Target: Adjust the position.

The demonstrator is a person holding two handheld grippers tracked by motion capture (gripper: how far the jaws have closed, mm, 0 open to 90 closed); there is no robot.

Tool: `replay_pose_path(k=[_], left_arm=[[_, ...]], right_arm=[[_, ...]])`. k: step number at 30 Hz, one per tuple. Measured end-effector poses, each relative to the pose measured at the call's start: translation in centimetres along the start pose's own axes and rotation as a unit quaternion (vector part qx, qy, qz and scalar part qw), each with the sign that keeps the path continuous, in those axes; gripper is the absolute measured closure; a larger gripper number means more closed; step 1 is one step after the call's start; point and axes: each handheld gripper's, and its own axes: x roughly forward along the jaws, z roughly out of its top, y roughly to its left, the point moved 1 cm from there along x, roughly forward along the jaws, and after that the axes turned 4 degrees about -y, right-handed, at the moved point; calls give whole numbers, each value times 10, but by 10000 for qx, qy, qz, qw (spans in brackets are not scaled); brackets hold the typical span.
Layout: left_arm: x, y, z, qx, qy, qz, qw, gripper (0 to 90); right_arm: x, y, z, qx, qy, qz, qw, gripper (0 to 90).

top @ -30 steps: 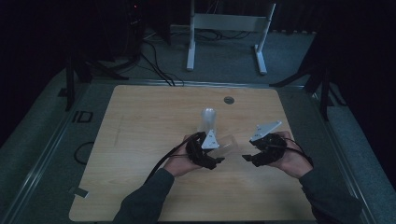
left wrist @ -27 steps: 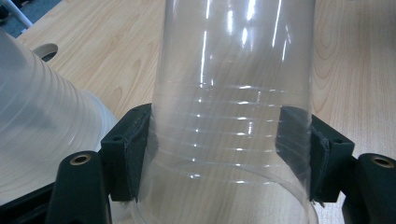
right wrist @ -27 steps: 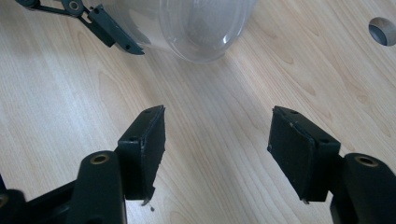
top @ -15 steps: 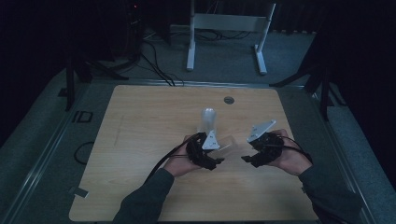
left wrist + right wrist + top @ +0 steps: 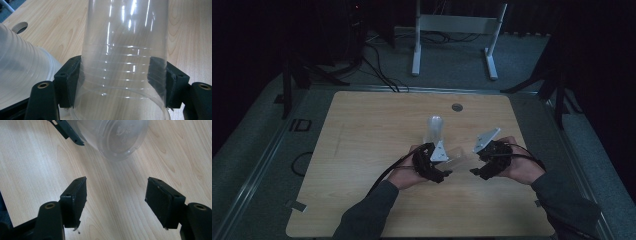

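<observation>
The high view is dim and underexposed, and the surroundings fall to black. Both gripper views are bright and sharp; vertical glare streaks mark the clear cup (image 5: 123,50).

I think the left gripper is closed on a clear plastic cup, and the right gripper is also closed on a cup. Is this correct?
Not quite. The left gripper is indeed closed on a clear plastic cup. But the right gripper holds nothing: the right gripper view shows its fingers spread apart over bare table, having just been opening, with a cup's base beyond them.
</observation>
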Motion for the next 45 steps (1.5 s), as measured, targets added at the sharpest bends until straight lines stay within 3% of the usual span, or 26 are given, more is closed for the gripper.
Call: replay_pose_path(k=[17, 29, 45], left_arm=[[2, -5, 2, 257, 137, -61, 9996, 295], [7, -9, 2, 516, 312, -93, 9981, 296], [11, -14, 0, 665, 500, -152, 9964, 295]], right_arm=[[4, 4, 13, -480, 328, 101, 9983, 327], [9, 5, 15, -643, 572, 153, 9962, 328], [15, 11, 22, -876, 780, 293, 9927, 325]])
